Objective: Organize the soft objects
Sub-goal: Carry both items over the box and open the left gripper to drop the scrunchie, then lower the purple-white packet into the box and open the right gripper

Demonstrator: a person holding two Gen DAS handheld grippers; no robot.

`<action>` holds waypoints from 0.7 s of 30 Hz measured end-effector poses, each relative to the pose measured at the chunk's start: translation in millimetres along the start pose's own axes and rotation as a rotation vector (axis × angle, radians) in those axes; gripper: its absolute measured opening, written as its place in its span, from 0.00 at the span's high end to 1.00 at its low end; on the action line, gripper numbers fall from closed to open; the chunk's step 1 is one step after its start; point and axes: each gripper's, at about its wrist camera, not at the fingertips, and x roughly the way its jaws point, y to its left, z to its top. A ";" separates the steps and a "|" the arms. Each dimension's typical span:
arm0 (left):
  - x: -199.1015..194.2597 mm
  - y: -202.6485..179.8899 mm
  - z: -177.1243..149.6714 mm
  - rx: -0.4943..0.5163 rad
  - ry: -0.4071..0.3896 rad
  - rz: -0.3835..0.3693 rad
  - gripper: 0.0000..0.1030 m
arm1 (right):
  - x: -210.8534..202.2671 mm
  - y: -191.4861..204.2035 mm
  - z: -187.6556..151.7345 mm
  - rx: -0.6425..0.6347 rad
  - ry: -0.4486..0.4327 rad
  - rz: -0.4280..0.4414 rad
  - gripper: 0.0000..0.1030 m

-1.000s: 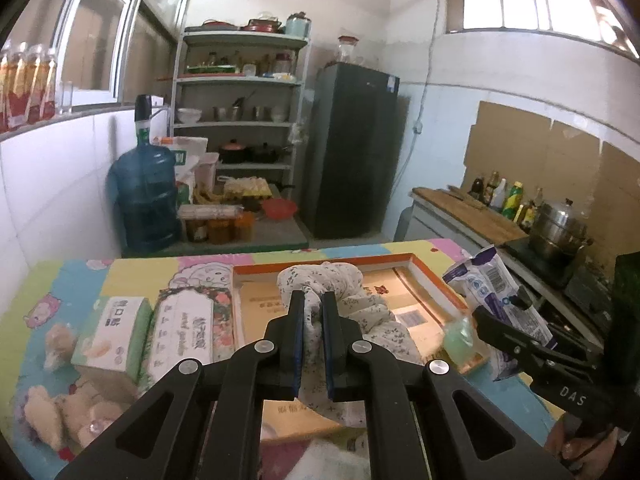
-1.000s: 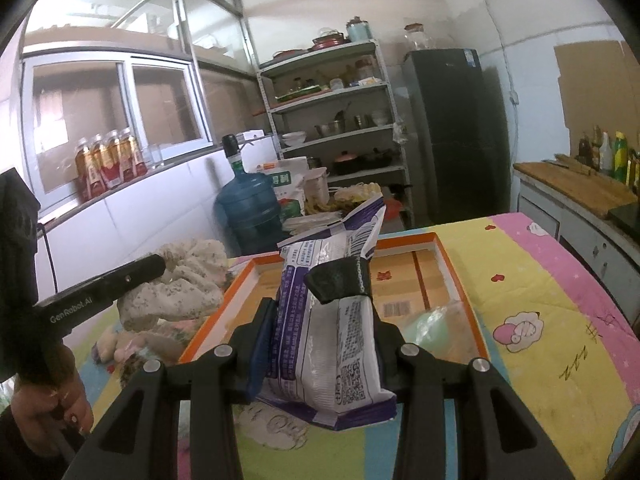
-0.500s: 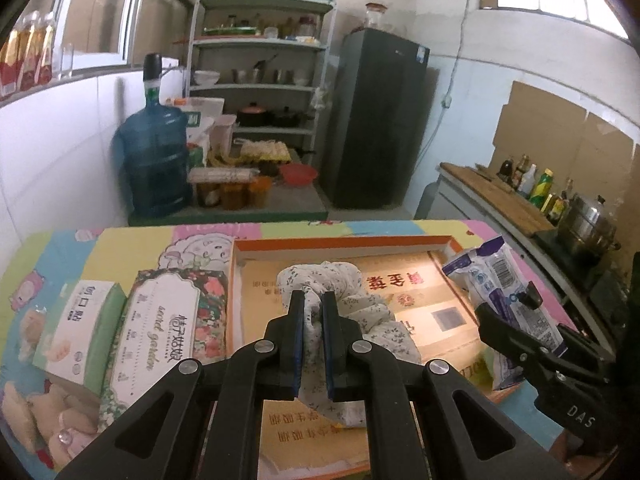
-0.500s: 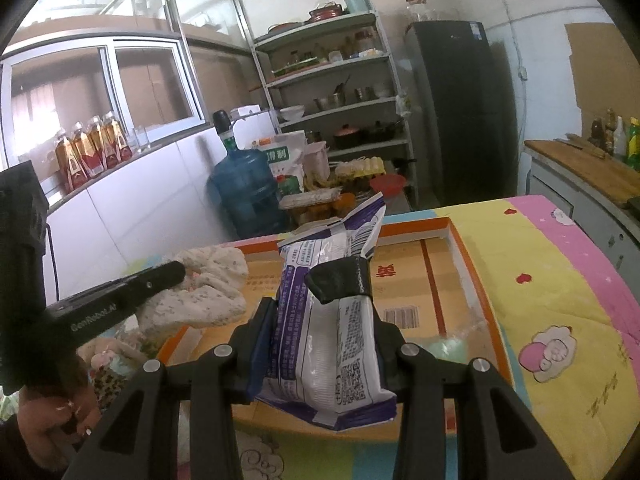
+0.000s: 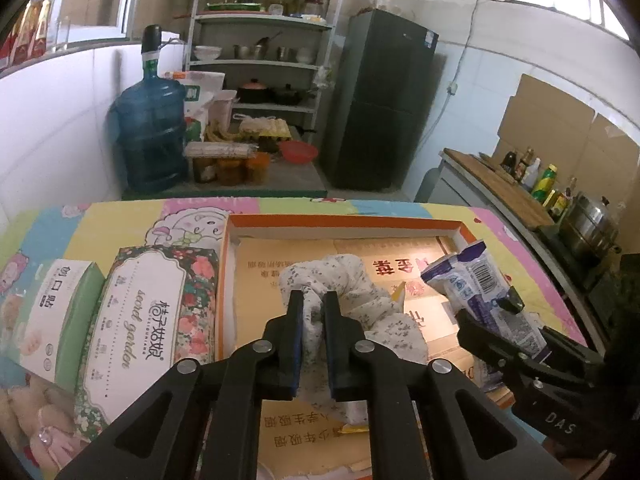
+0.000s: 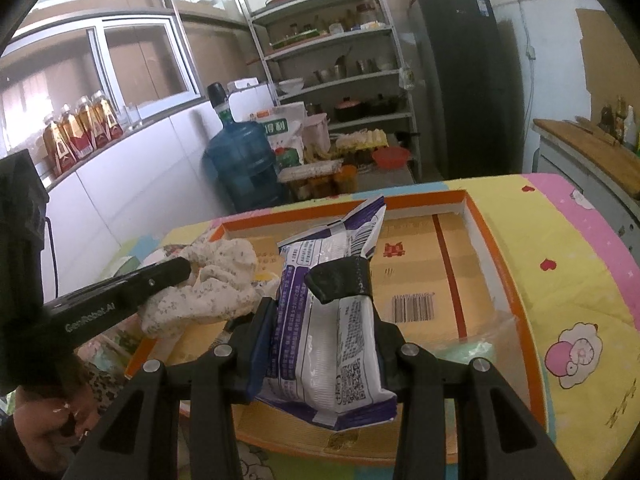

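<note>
White floral crumpled cloth [image 5: 360, 300] pinched between left gripper [image 5: 313, 304] fingers, jaws opening slightly, cloth still between pads, hanging over orange-rimmed cardboard tray [image 5: 344, 227]. White-and-purple plastic packet [image 6: 332, 320] clamped in right gripper [image 6: 320, 328], over same tray. Two tissue packs, floral [image 5: 148, 328] and green [image 5: 56, 308], lie just left of tray on colourful cartoon tablecloth [image 6: 568, 280]. Blue water jug [image 5: 150, 136] stands beyond.

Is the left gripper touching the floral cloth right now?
Touching. In the left wrist view, the left gripper has its jaws pinched on a fold of the floral cloth.
</note>
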 end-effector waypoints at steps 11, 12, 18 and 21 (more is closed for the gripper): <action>1.3 2.0 -2.1 0.004 0.008 0.045 0.51 | 17.1 2.3 -3.1 -0.014 0.056 -0.013 0.59; -0.3 2.2 -2.0 0.004 0.000 0.045 0.50 | 18.4 3.3 -3.4 -0.020 0.062 -0.016 0.59; -14.2 -0.6 -0.9 0.013 -0.027 0.038 0.45 | 20.1 7.6 -3.8 -0.040 0.068 -0.021 0.57; -21.8 -2.4 -1.7 0.025 -0.038 0.039 0.45 | 20.2 10.2 -4.0 -0.050 0.067 -0.027 0.48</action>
